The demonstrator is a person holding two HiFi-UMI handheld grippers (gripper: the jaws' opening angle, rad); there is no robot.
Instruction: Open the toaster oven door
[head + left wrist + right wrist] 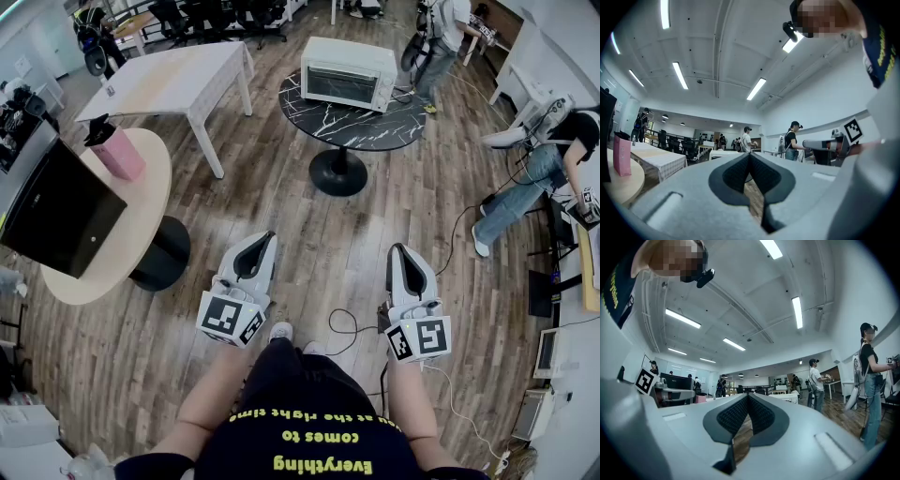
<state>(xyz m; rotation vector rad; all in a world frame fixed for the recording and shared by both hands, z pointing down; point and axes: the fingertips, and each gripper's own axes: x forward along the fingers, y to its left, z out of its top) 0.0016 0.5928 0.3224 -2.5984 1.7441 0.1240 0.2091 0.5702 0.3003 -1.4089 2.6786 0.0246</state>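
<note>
Underfoot, a wooden floor (309, 234) runs through the whole room. Far off on the left stands a long white desk (173, 80). Nearer on the left is a round pale desk (141, 220) on a black foot. Straight ahead and far from me is a round black desk (361, 127) with white veins, on a single black pedestal. At the right edge a person (544, 164) sits with legs stretched toward the middle of the room.

On the far part of the black desk sits the toaster oven (349, 70), white, with its front turned my way. Its door (337, 86), a dark glass panel, lies flat against the body, not yet opened. The oven is well apart from both my tools.

A black screen (61, 211) leans over the left side of the pale desk.

I hold my left gripper (268, 240) near my body, left of centre, pointing ahead toward the black desk. Its jaws are pressed together with nothing between them. My right gripper (397, 251) is held beside it on the right, level with it. Its jaws are likewise pressed together on nothing.

A pink container (120, 155) with a dark top stands on the far part of the pale desk, just beyond the screen. A thin dark cable (342, 328) loops on the floor between my two tools.
</note>
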